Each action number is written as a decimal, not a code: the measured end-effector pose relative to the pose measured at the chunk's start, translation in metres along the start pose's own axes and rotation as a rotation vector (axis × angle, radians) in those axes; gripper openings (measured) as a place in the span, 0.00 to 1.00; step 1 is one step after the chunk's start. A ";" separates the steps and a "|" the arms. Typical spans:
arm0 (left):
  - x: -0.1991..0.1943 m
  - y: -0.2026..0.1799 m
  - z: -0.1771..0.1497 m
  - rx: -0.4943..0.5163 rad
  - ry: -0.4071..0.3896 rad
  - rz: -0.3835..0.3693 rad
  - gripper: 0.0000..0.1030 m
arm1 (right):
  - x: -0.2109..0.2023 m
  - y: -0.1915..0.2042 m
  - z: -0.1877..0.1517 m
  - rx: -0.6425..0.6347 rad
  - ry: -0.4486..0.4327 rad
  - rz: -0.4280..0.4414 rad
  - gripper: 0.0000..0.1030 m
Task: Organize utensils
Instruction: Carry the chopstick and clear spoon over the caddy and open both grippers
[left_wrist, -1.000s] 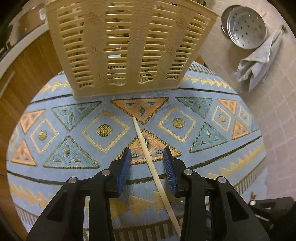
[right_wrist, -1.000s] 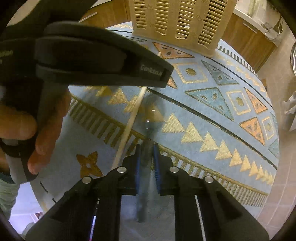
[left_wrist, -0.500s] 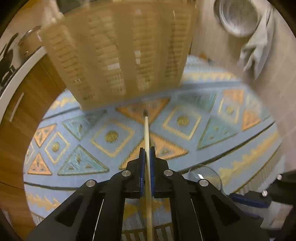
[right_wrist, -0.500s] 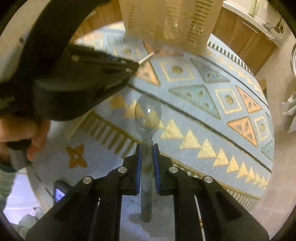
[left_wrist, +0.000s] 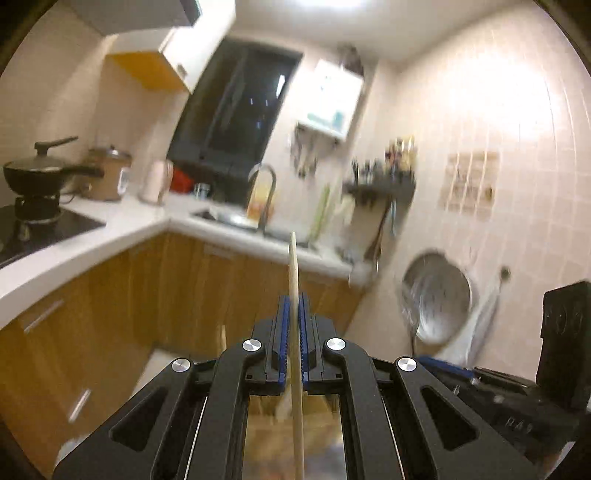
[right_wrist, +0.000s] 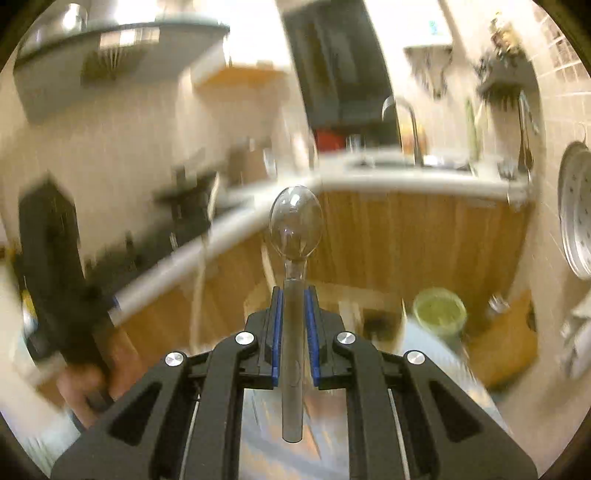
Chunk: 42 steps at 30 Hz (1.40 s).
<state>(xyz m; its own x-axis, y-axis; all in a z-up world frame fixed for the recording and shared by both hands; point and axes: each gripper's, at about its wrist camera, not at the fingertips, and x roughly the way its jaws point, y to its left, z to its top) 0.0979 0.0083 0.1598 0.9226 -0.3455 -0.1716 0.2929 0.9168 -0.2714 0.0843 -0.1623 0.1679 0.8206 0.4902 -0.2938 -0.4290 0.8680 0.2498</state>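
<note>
Left wrist view: the left gripper (left_wrist: 293, 306) is pinched on a pale wooden chopstick (left_wrist: 294, 280), its blue pads (left_wrist: 283, 321) pressed against the stick from both sides. The chopstick runs up through the middle of the frame, its far tip reaching in front of the white countertop (left_wrist: 129, 236) edge, its near end passing down between the black finger arms. Far beyond it lie wooden cabinets (left_wrist: 147, 295), a sink with a curved faucet (left_wrist: 267, 192), a dark window (left_wrist: 236, 110), and at far left a black pan (left_wrist: 35, 173) on a stove. A round metal steamer tray (left_wrist: 437, 299) leans against the tiled wall at right. At the lower right edge a dark shape is probably the other gripper, though blur makes that unsure.

Right wrist view: the right gripper (right_wrist: 293, 306) is clamped on the handle of a clear plastic spoon (right_wrist: 295, 221), whose bowl stands upright just past the fingertips, in front of the countertop corner. At left, blurred, a hand (right_wrist: 92, 384) grips a black tool body. A green bowl (right_wrist: 439, 312) sits low at the right, near the cabinets; a perforated metal tray (right_wrist: 576, 210) shows at the right edge.
</note>
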 end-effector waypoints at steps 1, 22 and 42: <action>0.010 0.000 0.002 0.009 -0.018 0.029 0.03 | 0.006 0.004 0.007 -0.006 -0.040 -0.023 0.10; 0.071 0.001 -0.025 0.123 -0.232 0.250 0.03 | 0.111 -0.023 -0.039 -0.056 -0.086 -0.151 0.10; -0.057 0.008 -0.034 0.123 -0.162 0.224 0.75 | -0.014 -0.018 -0.074 -0.066 -0.066 -0.134 0.47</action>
<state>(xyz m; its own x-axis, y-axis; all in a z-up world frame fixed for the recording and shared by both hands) 0.0393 0.0281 0.1351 0.9928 -0.1048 -0.0578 0.0970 0.9874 -0.1254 0.0525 -0.1785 0.0992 0.8940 0.3657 -0.2588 -0.3366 0.9295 0.1509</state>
